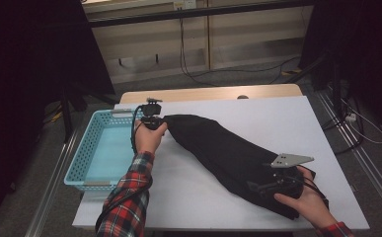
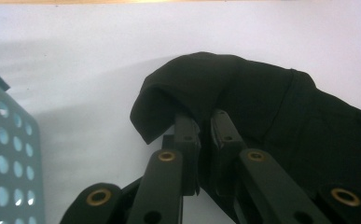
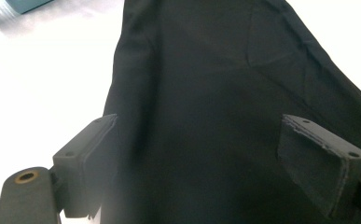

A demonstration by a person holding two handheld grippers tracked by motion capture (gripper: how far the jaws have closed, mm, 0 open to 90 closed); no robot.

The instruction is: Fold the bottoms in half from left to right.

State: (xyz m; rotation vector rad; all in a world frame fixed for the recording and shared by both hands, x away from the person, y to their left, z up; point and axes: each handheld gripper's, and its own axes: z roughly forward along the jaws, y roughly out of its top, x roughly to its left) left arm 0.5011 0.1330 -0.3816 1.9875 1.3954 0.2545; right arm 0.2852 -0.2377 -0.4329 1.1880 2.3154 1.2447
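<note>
A black folded garment (image 1: 223, 148) lies slantwise across the white table (image 1: 282, 118), from the back left to the near right. My left gripper (image 1: 165, 122) is shut on the garment's far-left end; in the left gripper view the jaws (image 2: 205, 120) pinch a raised fold of cloth (image 2: 271, 107) that droops over the fingertips. My right gripper (image 1: 258, 186) hovers at the near-right end, open. In the right gripper view the pads (image 3: 318, 163) stand wide apart with the dark cloth (image 3: 201, 70) spread beneath and between them, not pressed.
A light blue perforated basket (image 1: 82, 158) stands at the table's left edge, close to my left hand, and its wall shows in the left gripper view (image 2: 10, 154). Cables run on the floor behind the table.
</note>
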